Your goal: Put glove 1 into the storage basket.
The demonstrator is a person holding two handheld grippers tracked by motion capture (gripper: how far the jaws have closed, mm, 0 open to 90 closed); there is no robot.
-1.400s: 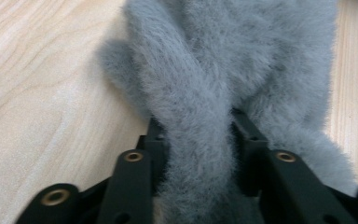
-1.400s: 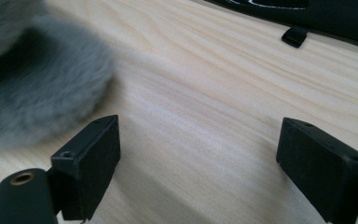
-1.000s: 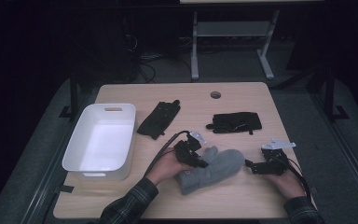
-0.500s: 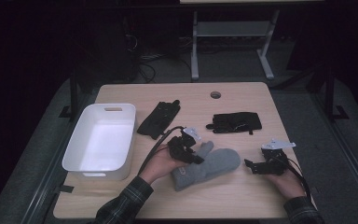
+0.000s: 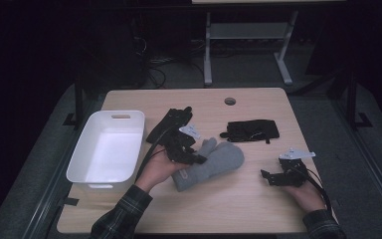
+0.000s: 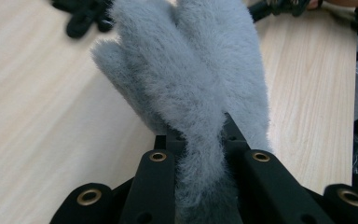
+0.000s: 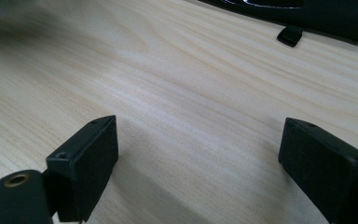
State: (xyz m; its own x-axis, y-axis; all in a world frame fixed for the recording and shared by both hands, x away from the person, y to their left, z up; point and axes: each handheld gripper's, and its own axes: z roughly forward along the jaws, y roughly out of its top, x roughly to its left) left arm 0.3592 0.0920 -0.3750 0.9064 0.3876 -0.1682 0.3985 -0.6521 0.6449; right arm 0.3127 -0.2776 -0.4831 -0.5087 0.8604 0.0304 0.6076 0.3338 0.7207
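A fluffy grey mitten (image 5: 220,160) lies mid-table with its cuff end raised. My left gripper (image 5: 193,158) is shut on that cuff, a little above the tabletop. In the left gripper view the mitten (image 6: 191,70) is pinched between the two black jaws of the left gripper (image 6: 200,140) and hangs away towards the wood. My right gripper (image 5: 268,177) rests low over the table near the right front, open, with bare wood between the jaws of the right gripper (image 7: 198,133).
A white bin (image 5: 79,155) stands at the table's left. One black glove (image 5: 171,122) lies beside it, behind my left hand. A second black glove (image 5: 251,130) lies at the back right, also in the right gripper view (image 7: 307,14). A cable hole (image 5: 230,101) sits near the far edge.
My left gripper has risen and moved left towards the bin with the mitten's cuff, dragging the mitten along. The right gripper has kept still.
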